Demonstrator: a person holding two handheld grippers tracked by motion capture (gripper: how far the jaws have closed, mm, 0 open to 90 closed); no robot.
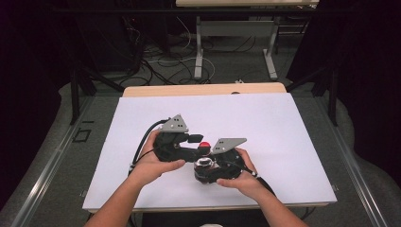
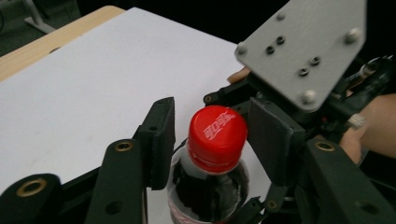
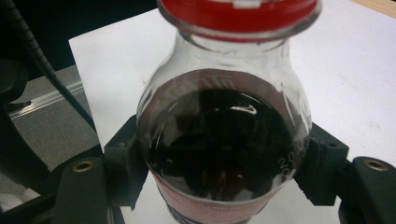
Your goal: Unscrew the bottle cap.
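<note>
Bottle (image 3: 224, 154) between right tongs (image 3: 224, 172) (cap (image 2: 217, 133) between left tongs (image 2: 210, 135))

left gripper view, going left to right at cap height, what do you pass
left jaw pad → a gap → red bottle cap → right jaw pad → grey plate of the other gripper

Bottle (image 1: 204, 163) on table (image 1: 283, 142), between claws.

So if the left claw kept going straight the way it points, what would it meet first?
Probably the red cap of the cola bottle, already between its open jaws; beyond that sits the right claw, though depth is hard to judge.
</note>
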